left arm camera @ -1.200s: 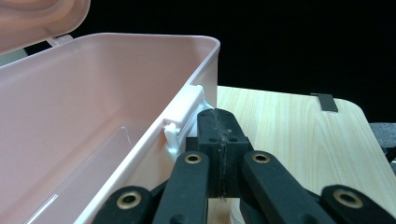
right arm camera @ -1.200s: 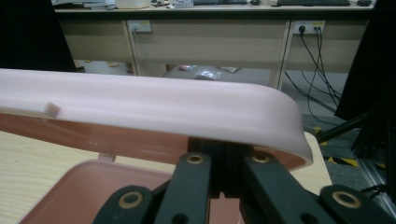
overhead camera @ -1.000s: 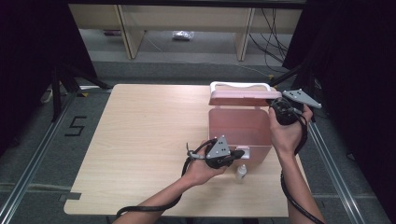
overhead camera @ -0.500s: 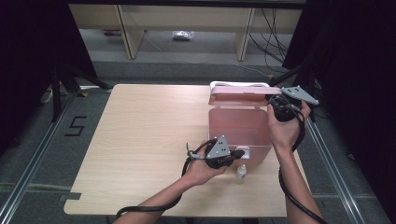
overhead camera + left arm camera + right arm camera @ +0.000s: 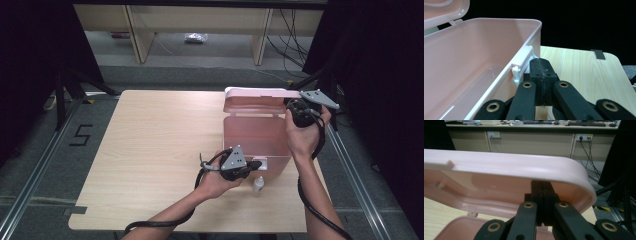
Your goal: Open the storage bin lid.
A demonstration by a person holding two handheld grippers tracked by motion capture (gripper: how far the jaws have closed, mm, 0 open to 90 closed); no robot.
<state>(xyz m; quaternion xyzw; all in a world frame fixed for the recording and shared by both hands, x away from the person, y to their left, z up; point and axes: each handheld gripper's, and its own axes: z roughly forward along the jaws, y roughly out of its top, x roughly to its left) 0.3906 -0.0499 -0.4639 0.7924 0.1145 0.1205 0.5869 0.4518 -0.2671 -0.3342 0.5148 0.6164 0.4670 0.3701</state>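
A pink plastic box [image 5: 256, 136] stands open on the right half of the wooden table [image 5: 150, 145]. Its lid [image 5: 255, 99] is tilted up at the back. My right gripper [image 5: 294, 106] is shut, and its tips [image 5: 541, 187] sit under the rim of the lid [image 5: 506, 166], touching its inside. My left gripper [image 5: 257, 164] is shut with nothing between its jaws. It rests against the box's front wall, just right of the white latch [image 5: 522, 65]. The inside of the box [image 5: 461, 65] looks bare.
A small white bottle [image 5: 258, 185] stands on the table just in front of the box, beside my left hand. The table's left half is bare wood. Cabinets and cables [image 5: 586, 147] lie beyond the far edge.
The lid has swung further up and back, so its inside now faces the camera. My right gripper moved slightly left with it. The left gripper stayed put.
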